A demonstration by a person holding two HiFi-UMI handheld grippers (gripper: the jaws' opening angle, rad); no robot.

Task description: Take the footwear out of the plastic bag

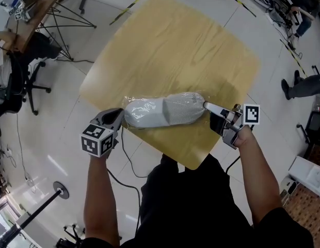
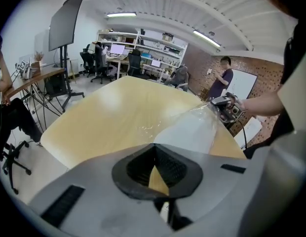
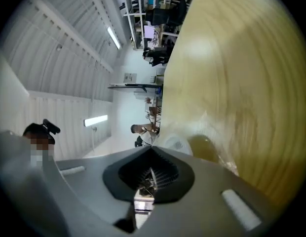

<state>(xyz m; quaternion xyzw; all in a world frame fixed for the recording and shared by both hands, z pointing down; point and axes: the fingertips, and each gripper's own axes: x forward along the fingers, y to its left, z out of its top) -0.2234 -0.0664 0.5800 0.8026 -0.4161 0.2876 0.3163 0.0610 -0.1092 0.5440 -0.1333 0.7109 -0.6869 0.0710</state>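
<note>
The shoe [image 1: 173, 112], pale grey, lies on its side inside the clear plastic bag [image 1: 144, 107], stretched across the near corner of the table [image 1: 170, 50]. Its left end reaches the table's near left edge and its right end points toward the near right edge. The bag's film wrinkles around it and spreads a little onto the wood behind.

The right gripper [image 1: 209, 107] meets the bag's right end. In the right gripper view its jaws are closed together [image 3: 152, 154], with a crumpled bit of clear film pinched between the pads. The left gripper [image 1: 117, 119] sits at the bag's left end, just over the table's edge. In the left gripper view its jaws are also closed together [image 2: 154, 149], and the bag [image 2: 192, 130] runs from beside them across to the other gripper. Whether any film is caught between these pads cannot be made out.

Each gripper carries a marker cube, the left one [image 1: 98, 138] below the table's edge, the right one [image 1: 251, 113] off the near right edge. An office chair [image 1: 26, 84] stands on the floor well beyond the table's left corner.
</note>
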